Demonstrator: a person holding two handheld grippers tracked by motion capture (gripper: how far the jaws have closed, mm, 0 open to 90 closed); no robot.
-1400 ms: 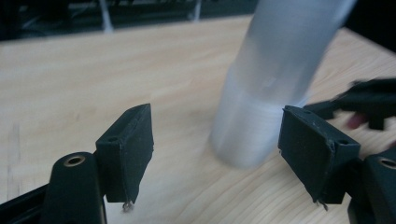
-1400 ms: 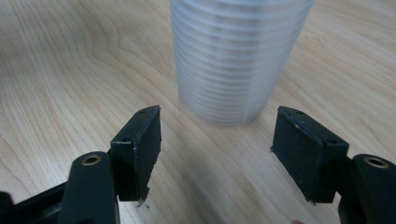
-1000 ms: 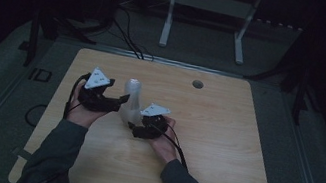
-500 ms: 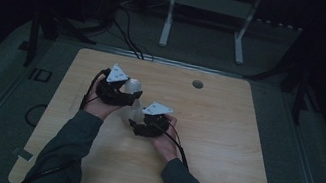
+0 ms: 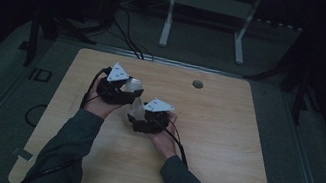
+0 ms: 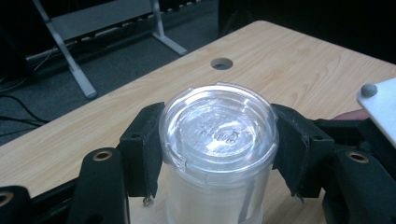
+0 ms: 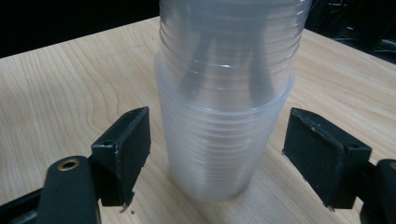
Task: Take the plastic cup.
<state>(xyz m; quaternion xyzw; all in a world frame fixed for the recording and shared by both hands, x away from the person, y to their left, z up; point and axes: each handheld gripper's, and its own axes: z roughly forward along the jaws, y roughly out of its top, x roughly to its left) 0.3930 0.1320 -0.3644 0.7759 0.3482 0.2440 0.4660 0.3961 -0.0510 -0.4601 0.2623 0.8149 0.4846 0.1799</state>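
Since a moment ago the left gripper [image 6: 217, 154] has closed onto the cup stack [image 6: 218, 140] while the right gripper [image 7: 215, 158] opens wide around it, on a wooden table [image 5: 240, 161] in a dark room.

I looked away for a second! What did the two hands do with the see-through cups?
The left gripper moved rightward onto the stack of clear plastic cups and its jaws have just closed on the top. The right gripper has just opened, pads off the stack's lower part. The stack stayed upright on the wooden table.
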